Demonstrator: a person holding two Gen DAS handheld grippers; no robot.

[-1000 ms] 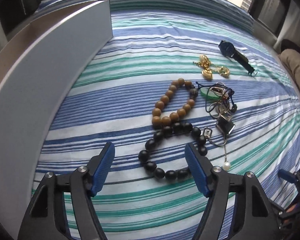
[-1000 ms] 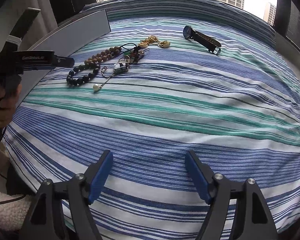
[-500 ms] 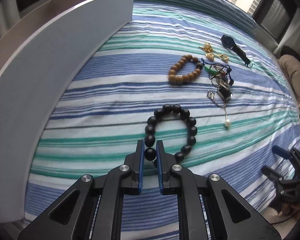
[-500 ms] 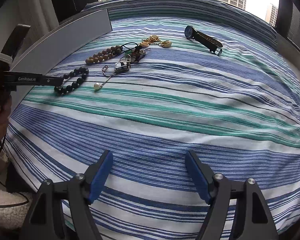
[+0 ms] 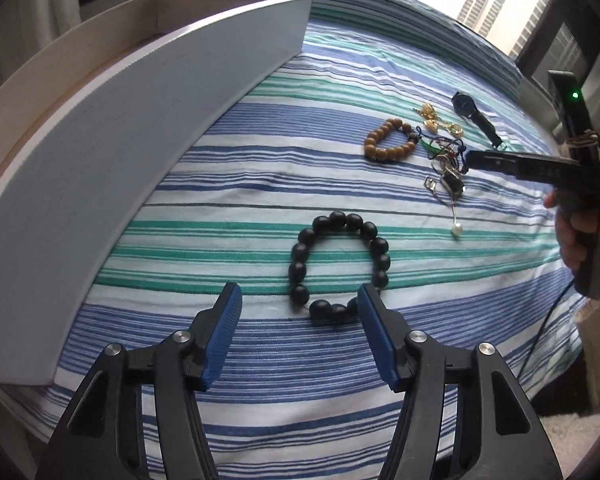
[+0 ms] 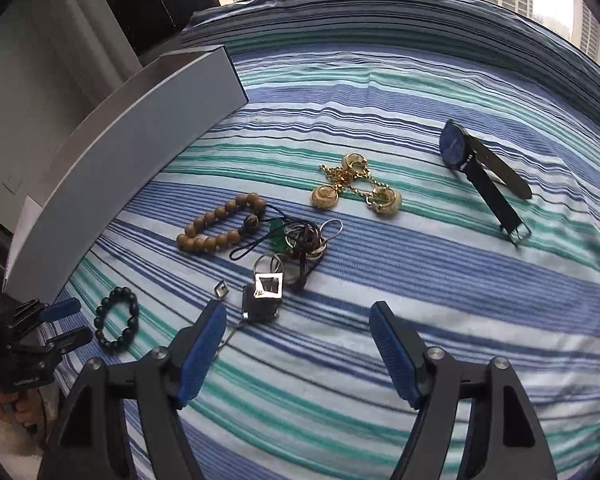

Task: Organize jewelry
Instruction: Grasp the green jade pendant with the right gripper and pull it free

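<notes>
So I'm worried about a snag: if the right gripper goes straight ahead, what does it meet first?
Probably the tangle of rings and cords ahead of the open right gripper, after the square pendant; depth is unclear.

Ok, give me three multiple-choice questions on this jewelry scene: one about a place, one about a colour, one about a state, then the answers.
1. Where does the black bracelet lie?
A. on the striped cloth, just ahead of the left tongs
B. inside the white box
C. on top of the watch

2. What colour is the other bead bracelet?
A. red
B. brown
C. silver

3. How are the right tongs?
A. shut on the watch
B. shut on a chain
C. open, holding nothing

Answers: 1 A, the loop lies flat on the cloth near the blue pads. 2 B, its beads are wood-brown. 3 C, the pads stand wide apart with only cloth between.
</notes>
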